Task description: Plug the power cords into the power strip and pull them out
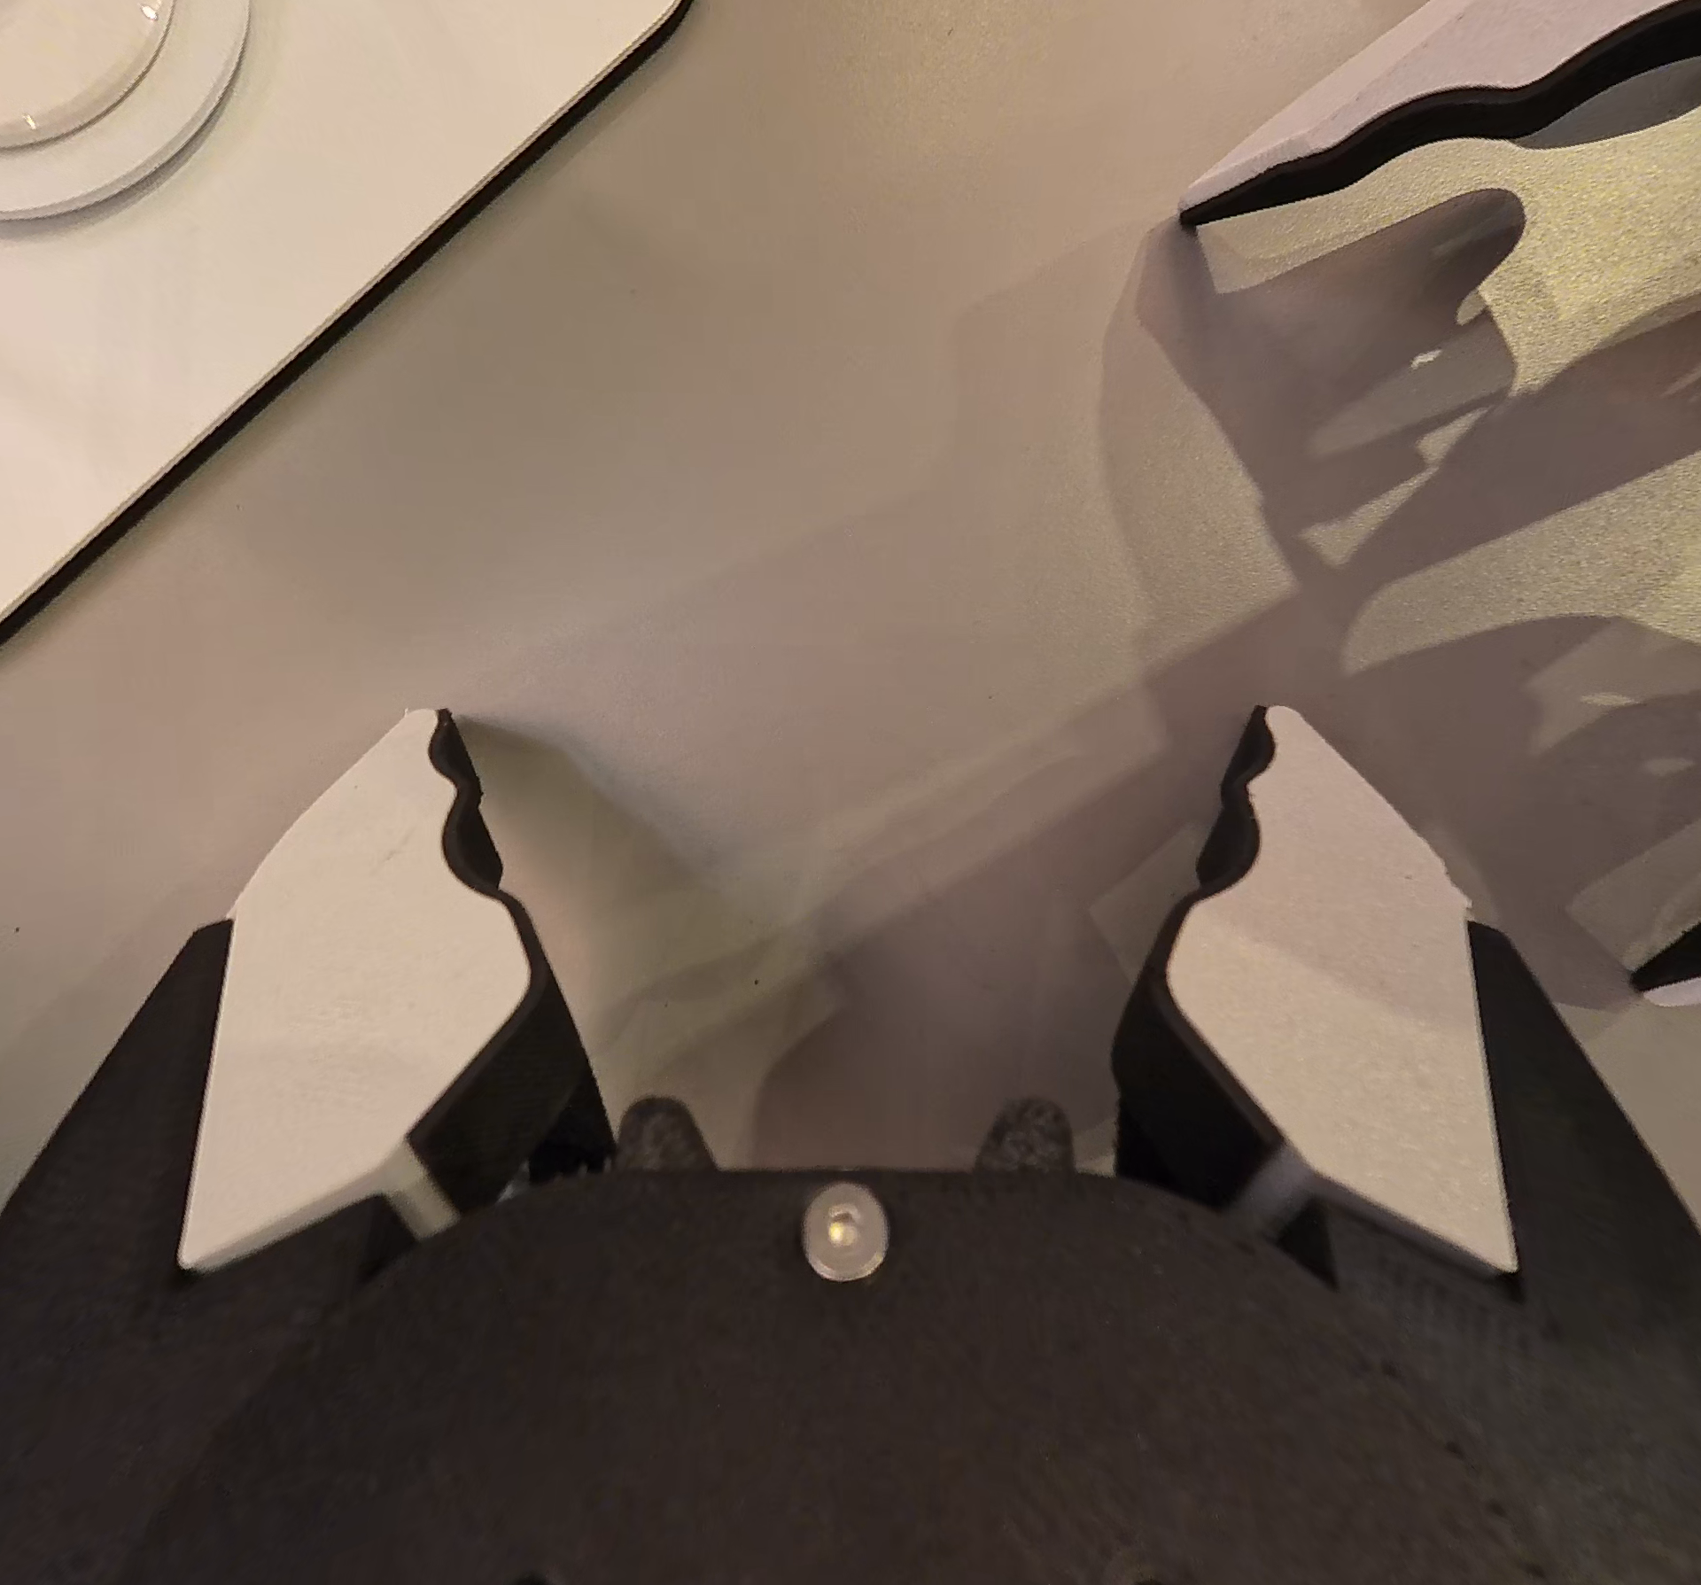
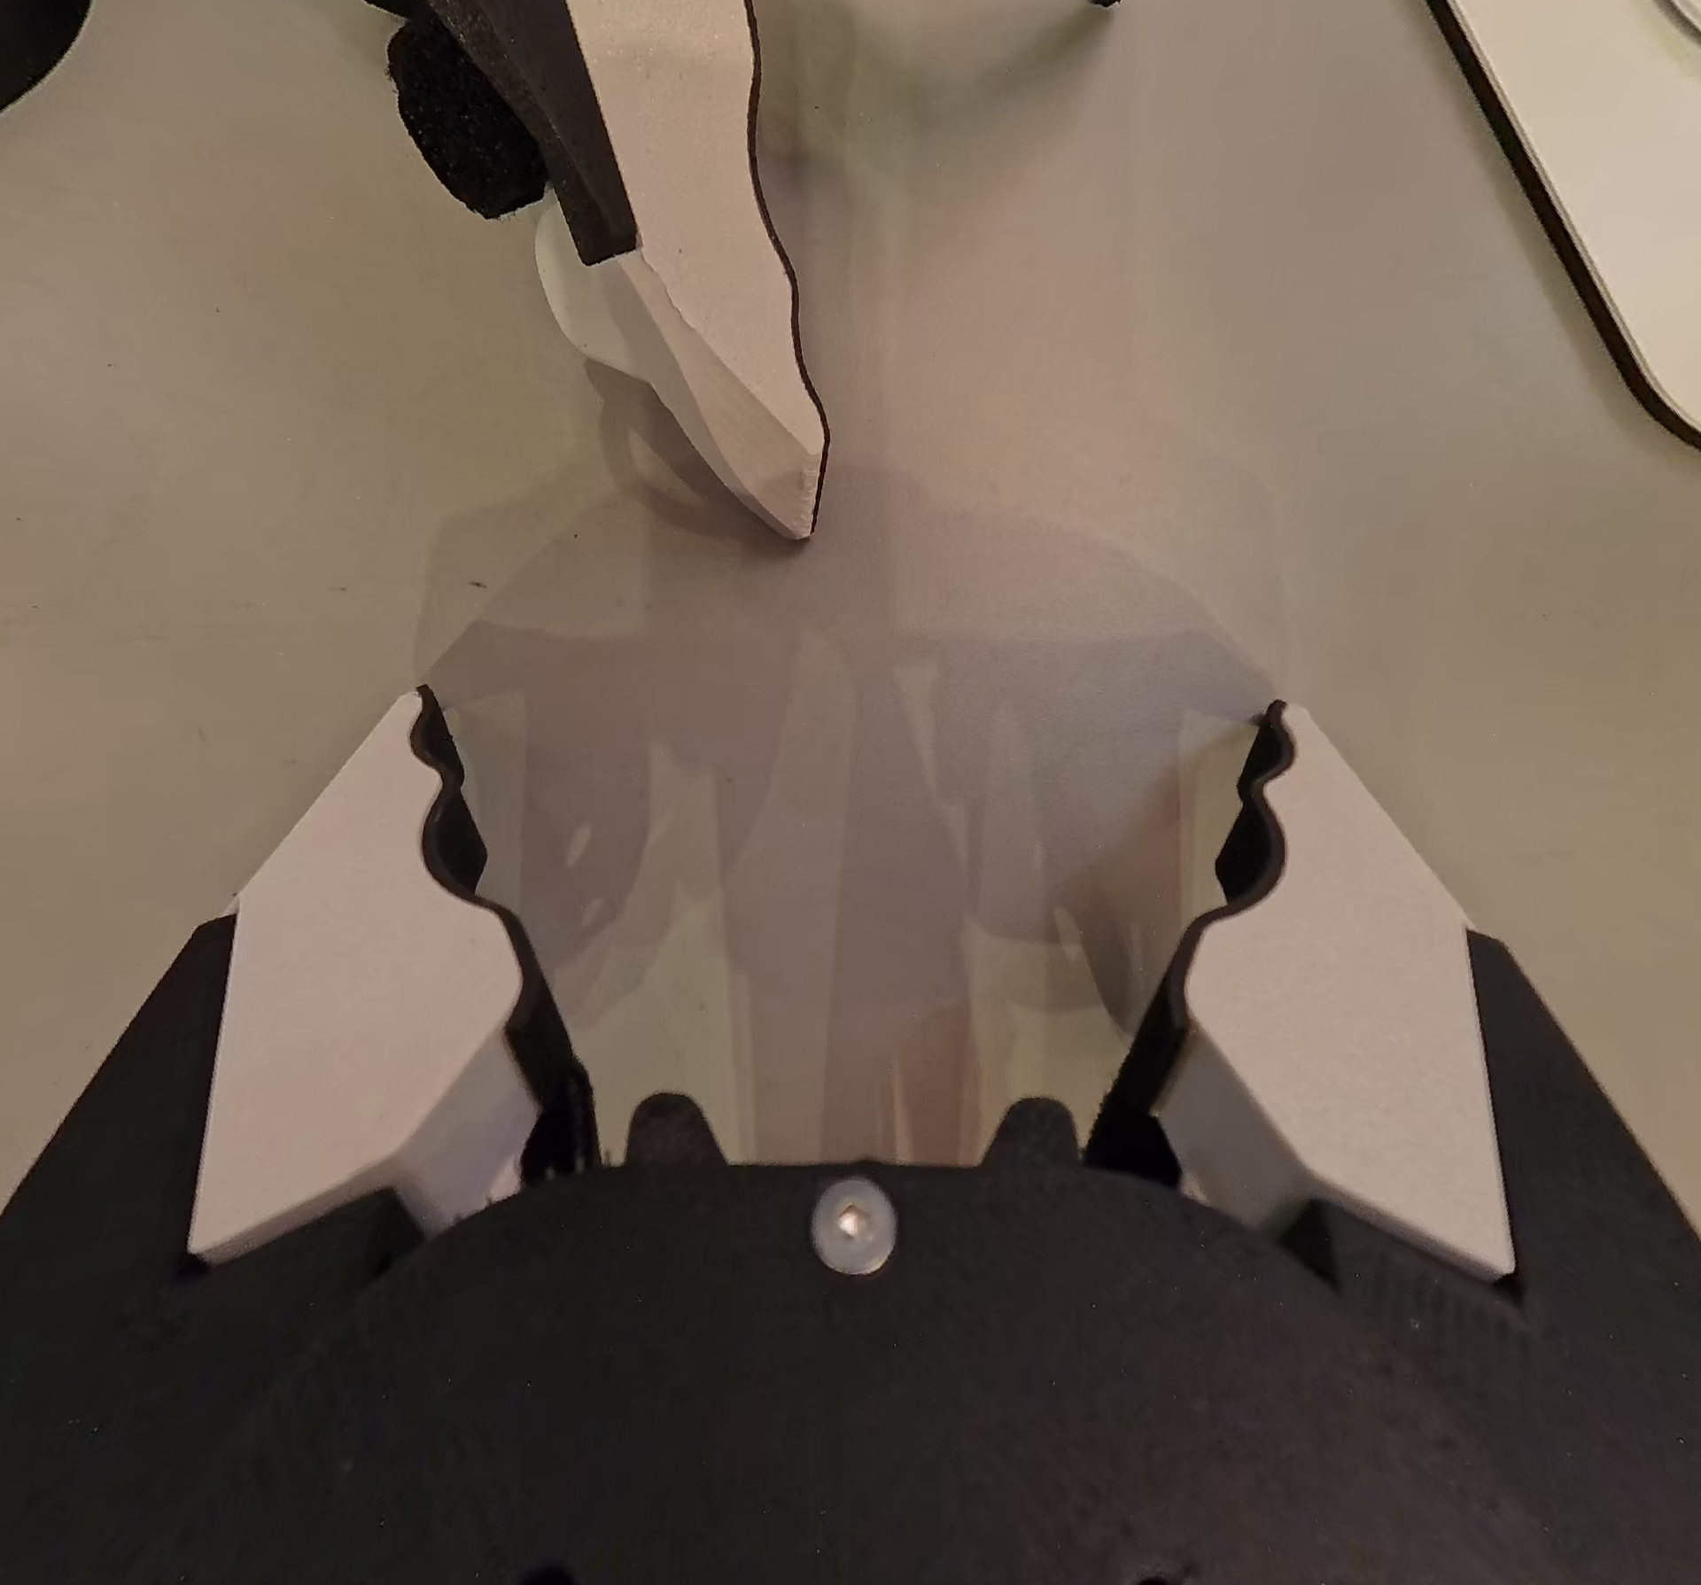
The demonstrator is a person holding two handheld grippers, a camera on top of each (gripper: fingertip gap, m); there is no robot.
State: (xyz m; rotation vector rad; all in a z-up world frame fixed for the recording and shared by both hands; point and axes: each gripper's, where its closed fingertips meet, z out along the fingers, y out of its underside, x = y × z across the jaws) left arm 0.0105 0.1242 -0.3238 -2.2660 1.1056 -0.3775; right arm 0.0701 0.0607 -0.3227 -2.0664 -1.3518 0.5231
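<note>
You're holding left gripper (image 1: pixel 856 717) and right gripper (image 2: pixel 851 699) fingers apart, empty, over the desk (image 1: pixel 828 436); white board (image 1: pixel 368 114) lying at 10 o'clock.

Plain pale grey-beige across the worktop (image 1: pixel 828 436), no pattern on it, only soft grey shadows, and over at the far left a white board (image 1: pixel 387 114) edged in a thin black line carries a white disc (image 1: pixel 198 114) with a clear glassy dome (image 1: pixel 74 4). The left tool (image 1: pixel 856 722) shows white finger faces lined with black wavy pads on a matte black speckled body, one pale screw at its middle. The right tool (image 2: pixel 847 703) wears the same white, black and pale screw, and the same black-edged white board (image 2: pixel 1565 114) sits far right.
</note>
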